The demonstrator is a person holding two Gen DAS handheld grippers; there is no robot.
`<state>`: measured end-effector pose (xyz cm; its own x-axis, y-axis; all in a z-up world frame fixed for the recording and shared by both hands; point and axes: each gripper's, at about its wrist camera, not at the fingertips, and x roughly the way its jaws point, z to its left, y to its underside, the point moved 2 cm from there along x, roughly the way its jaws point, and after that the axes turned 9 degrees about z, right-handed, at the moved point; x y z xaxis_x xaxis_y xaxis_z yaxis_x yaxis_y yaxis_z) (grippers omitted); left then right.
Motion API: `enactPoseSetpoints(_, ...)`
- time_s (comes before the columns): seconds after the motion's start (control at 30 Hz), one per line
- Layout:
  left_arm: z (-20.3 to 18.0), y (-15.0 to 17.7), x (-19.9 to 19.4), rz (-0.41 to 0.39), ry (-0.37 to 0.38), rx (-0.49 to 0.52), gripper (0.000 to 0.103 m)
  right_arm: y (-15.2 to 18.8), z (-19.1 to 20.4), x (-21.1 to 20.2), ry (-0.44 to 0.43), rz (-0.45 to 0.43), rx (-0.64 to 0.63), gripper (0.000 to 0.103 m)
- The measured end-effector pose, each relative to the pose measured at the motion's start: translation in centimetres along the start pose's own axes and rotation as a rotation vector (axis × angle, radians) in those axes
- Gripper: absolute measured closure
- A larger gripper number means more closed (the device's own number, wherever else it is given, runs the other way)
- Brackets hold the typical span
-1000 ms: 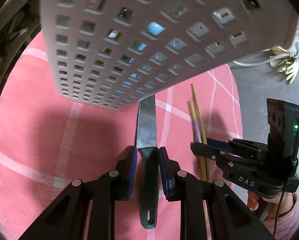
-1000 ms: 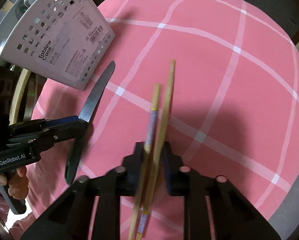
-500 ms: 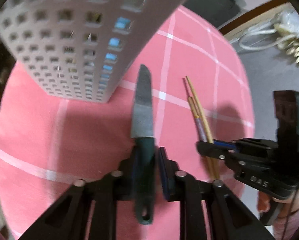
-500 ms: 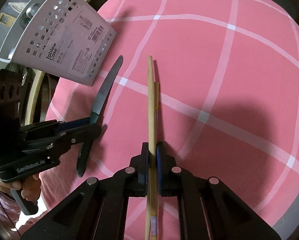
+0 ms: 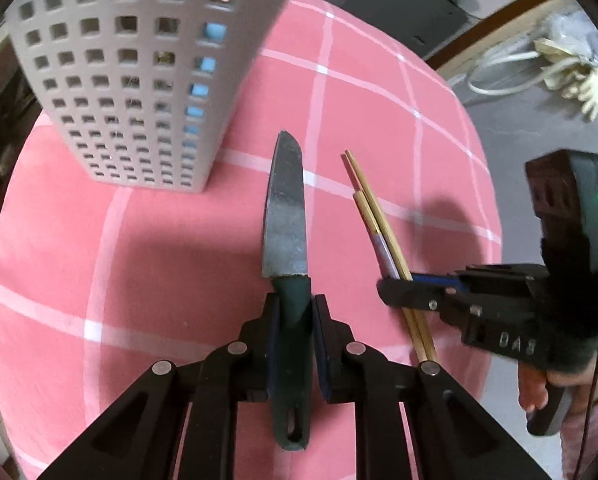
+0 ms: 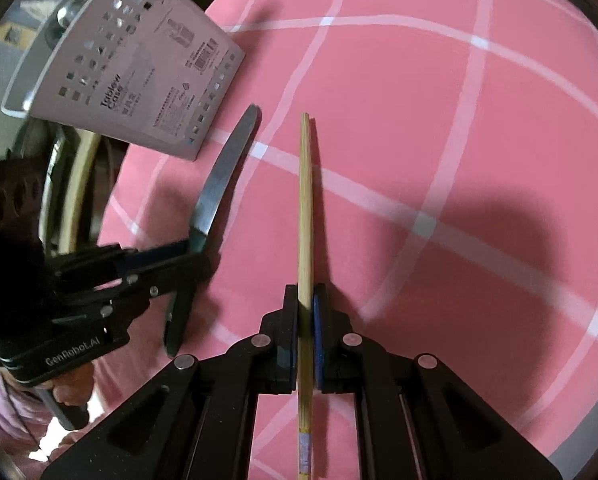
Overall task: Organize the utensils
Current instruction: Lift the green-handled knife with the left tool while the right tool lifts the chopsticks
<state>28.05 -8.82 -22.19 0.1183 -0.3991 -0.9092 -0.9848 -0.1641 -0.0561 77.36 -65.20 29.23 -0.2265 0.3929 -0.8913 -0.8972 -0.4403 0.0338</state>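
Note:
My left gripper (image 5: 292, 307) is shut on the dark green handle of a knife (image 5: 285, 216), blade pointing ahead, just above the pink checked tablecloth (image 5: 139, 272). The knife also shows in the right wrist view (image 6: 223, 176). My right gripper (image 6: 306, 300) is shut on a pair of wooden chopsticks (image 6: 305, 208), stacked so they look like one stick; in the left wrist view the chopsticks (image 5: 373, 220) stick out of the right gripper (image 5: 395, 289). A pale perforated utensil holder (image 5: 139, 68) stands ahead-left of the knife tip and also shows in the right wrist view (image 6: 147, 72).
The round table's edge runs along the right in the left wrist view, with grey floor, a white cable and gloves (image 5: 571, 76) beyond. A wooden chair rim (image 6: 79, 184) lies behind the holder at the left edge.
Both grippers closed on their utensils and lifted back; the left gripper with the knife drew away from the holder, and the chopsticks lined up between the right fingers.

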Motion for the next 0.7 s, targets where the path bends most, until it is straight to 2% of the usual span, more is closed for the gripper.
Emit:
enactPoseSetpoints(0.07,-0.8,0.6,0.2,0.013,-0.003,0.042,0.088,1.1,-0.4,0.3,-0.046,-0.019,0.032,0.097)
enactPoseSetpoints(0.13,-0.8,0.8,0.5,0.029,-0.003,0.071,0.088,2.1,-1.5,-1.3,-0.067,-0.028,0.042,0.097)
enactPoseSetpoints(0.33,-0.2,1.0,-0.8,-0.002,0.029,0.061,0.088,3.2,-2.4,-0.9,-0.081,-0.086,0.052,0.097)
enactPoseSetpoints(0.53,-1.5,2.7,-2.6,-0.092,-0.008,0.128,0.088,6.6,-5.0,-3.5,-0.142,-0.21,0.097,0.097)
enactPoseSetpoints(0.6,-2.0,3.1,-3.7,-0.128,-0.003,0.144,0.088,7.5,-7.3,-6.1,-0.157,-0.259,0.11,0.097)
enactPoseSetpoints(0.7,-2.9,3.3,-5.9,-0.191,-0.002,0.177,0.088,8.5,-7.5,-8.3,-0.169,-0.338,0.113,0.097)
